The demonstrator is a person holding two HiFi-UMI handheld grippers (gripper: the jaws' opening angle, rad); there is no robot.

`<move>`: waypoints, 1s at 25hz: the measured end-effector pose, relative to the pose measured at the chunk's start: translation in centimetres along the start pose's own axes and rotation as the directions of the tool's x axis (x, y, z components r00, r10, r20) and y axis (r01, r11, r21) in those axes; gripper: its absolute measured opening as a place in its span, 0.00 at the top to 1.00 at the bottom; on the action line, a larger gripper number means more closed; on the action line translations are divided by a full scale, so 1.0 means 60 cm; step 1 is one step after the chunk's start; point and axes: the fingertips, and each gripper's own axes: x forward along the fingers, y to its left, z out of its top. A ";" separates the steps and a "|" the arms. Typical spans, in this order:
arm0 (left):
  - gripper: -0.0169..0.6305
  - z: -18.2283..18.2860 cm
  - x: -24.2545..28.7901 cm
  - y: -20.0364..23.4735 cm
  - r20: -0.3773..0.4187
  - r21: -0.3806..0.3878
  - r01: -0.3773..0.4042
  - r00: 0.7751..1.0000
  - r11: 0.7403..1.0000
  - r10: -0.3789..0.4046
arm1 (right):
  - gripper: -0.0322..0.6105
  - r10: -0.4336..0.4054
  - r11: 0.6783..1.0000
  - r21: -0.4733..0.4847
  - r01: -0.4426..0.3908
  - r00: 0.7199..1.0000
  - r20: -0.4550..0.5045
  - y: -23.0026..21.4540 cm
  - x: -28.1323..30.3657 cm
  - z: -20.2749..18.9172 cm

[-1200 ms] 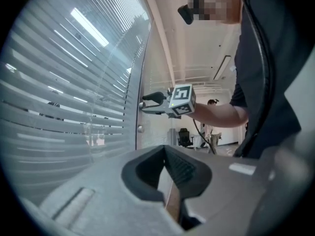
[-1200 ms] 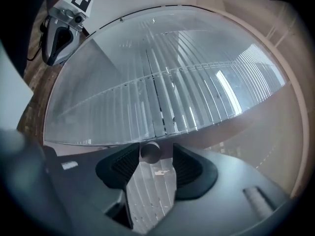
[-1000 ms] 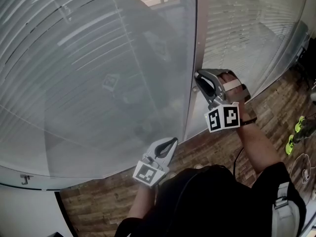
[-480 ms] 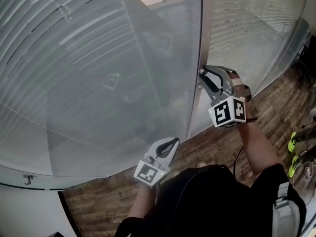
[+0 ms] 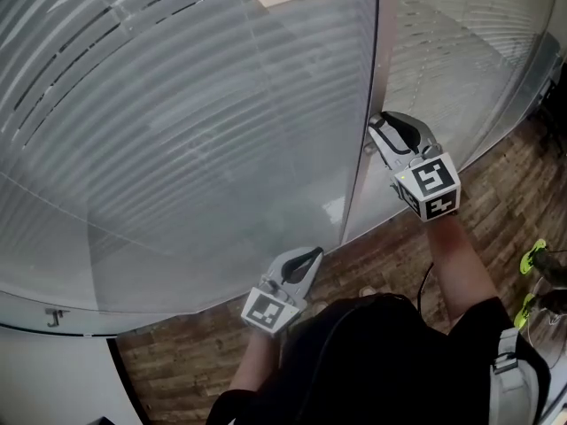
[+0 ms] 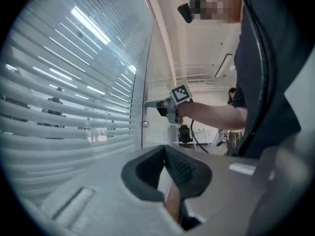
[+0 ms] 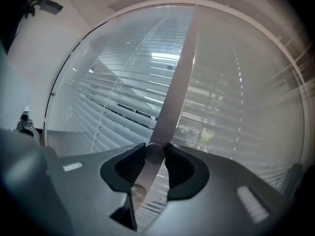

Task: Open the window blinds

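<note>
The right gripper (image 7: 155, 149) has its jaws clamped on a small round knob (image 7: 153, 155) on the grey window post (image 7: 178, 77), right of centre in the head view. The left gripper (image 6: 166, 156), at lower centre, holds its jaws together on nothing. The blinds (image 5: 168, 122) fill the upper left, behind glass.

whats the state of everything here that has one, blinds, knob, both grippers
blinds: lowered, slats partly tilted, outdoors shows through the gaps
knob: on the window frame, clamped between the right jaws
right gripper: shut on the knob
left gripper: shut, empty, touching nothing
</note>
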 end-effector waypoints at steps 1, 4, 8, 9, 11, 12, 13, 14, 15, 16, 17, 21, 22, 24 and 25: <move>0.97 -0.002 -0.002 0.001 -0.003 -0.001 -0.002 1.000 1.000 0.002 | 0.75 -0.001 0.999 0.039 0.001 1.000 0.007 -0.003 0.001 -0.003; 0.97 -0.005 -0.007 0.004 -0.008 -0.001 -0.004 1.000 1.000 0.004 | 0.75 0.012 0.979 0.201 -0.020 0.999 0.041 -0.009 0.000 -0.004; 0.97 -0.004 -0.015 0.005 -0.007 -0.004 -0.006 1.000 1.000 0.006 | 0.75 0.007 0.943 0.332 -0.030 0.998 0.070 -0.012 -0.002 0.000; 0.97 -0.005 -0.017 0.005 -0.007 -0.003 -0.003 1.000 1.000 0.003 | 0.75 0.004 0.931 0.365 -0.031 0.997 0.076 -0.013 -0.003 0.001; 0.97 -0.006 -0.020 0.004 -0.010 -0.001 0.004 1.000 1.000 -0.004 | 0.75 -0.003 0.902 0.431 -0.035 0.996 0.087 -0.014 -0.003 0.002; 0.97 -0.007 -0.022 0.003 -0.013 0.000 0.007 1.000 1.000 -0.007 | 0.75 -0.010 0.894 0.447 -0.032 0.996 0.091 -0.015 -0.004 0.003; 0.97 -0.008 -0.022 0.002 -0.016 -0.001 0.008 1.000 1.000 -0.008 | 0.75 -0.017 0.893 0.450 -0.026 0.996 0.092 -0.015 -0.004 0.003; 0.97 -0.009 -0.023 0.002 -0.020 -0.003 0.009 1.000 1.000 -0.009 | 0.75 -0.023 0.894 0.447 -0.021 0.995 0.092 -0.015 -0.004 0.003; 0.97 -0.010 -0.024 0.001 -0.022 -0.003 0.011 1.000 1.000 -0.011 | 0.75 -0.027 0.896 0.443 -0.017 0.995 0.092 -0.016 -0.004 0.002; 0.97 -0.011 -0.024 0.002 -0.023 -0.003 0.012 1.000 1.000 -0.012 | 0.75 -0.030 0.897 0.441 -0.013 0.995 0.091 -0.017 -0.004 0.002; 0.97 -0.011 -0.024 0.003 -0.021 -0.002 0.014 1.000 1.000 -0.014 | 0.75 -0.034 0.898 0.439 -0.009 0.995 0.090 -0.018 -0.004 0.001; 0.97 -0.012 -0.032 0.007 -0.023 -0.001 0.006 1.000 1.000 -0.006 | 0.75 -0.037 0.899 0.437 -0.005 0.995 0.088 -0.015 0.000 -0.002; 0.97 -0.013 -0.033 0.008 -0.029 -0.003 0.002 1.000 1.000 -0.003 | 0.75 -0.037 0.899 0.437 -0.006 0.995 0.088 -0.014 0.000 -0.003; 0.97 -0.015 -0.031 0.007 -0.039 -0.004 0.003 0.999 1.000 -0.003 | 0.75 -0.039 0.899 0.437 -0.003 0.995 0.087 -0.017 0.000 -0.004; 0.97 -0.015 -0.029 0.007 -0.040 -0.005 0.007 0.999 1.000 -0.007 | 0.75 -0.040 0.899 0.437 -0.002 0.995 0.086 -0.019 0.000 -0.004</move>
